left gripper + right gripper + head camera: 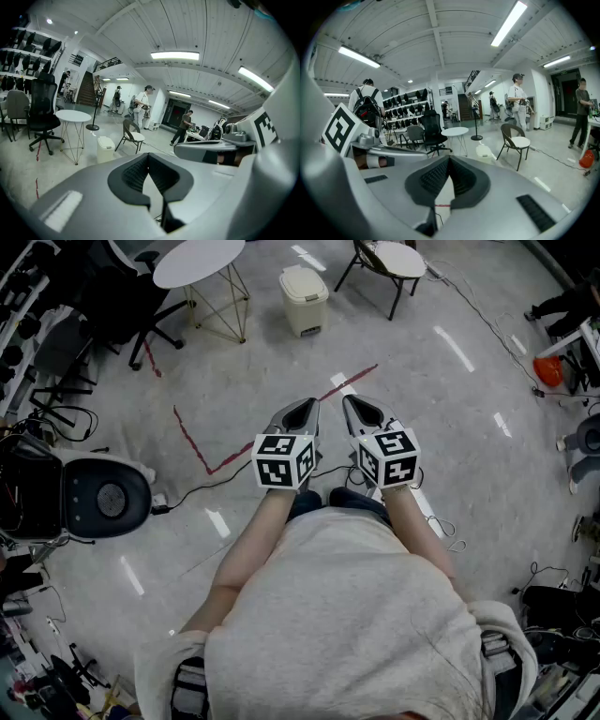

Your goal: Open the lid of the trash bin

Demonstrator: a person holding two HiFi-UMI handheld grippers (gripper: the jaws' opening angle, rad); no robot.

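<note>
The trash bin (304, 298) is a small cream bin with its lid down, standing on the floor well ahead of me between a round table and a chair. It also shows as a small trash bin (105, 149) in the left gripper view and a trash bin (484, 151) in the right gripper view. My left gripper (305, 409) and right gripper (352, 406) are held side by side in front of my chest, pointing toward the bin and far short of it. Both are shut, tips touching, with nothing between them: left gripper (148, 156), right gripper (449, 159).
A round white table (199, 261) stands left of the bin and a dark-framed chair (389, 263) right of it. A black office chair (122, 296) is at far left. Red tape (202, 451) and cables cross the floor. People (143, 105) stand in the distance.
</note>
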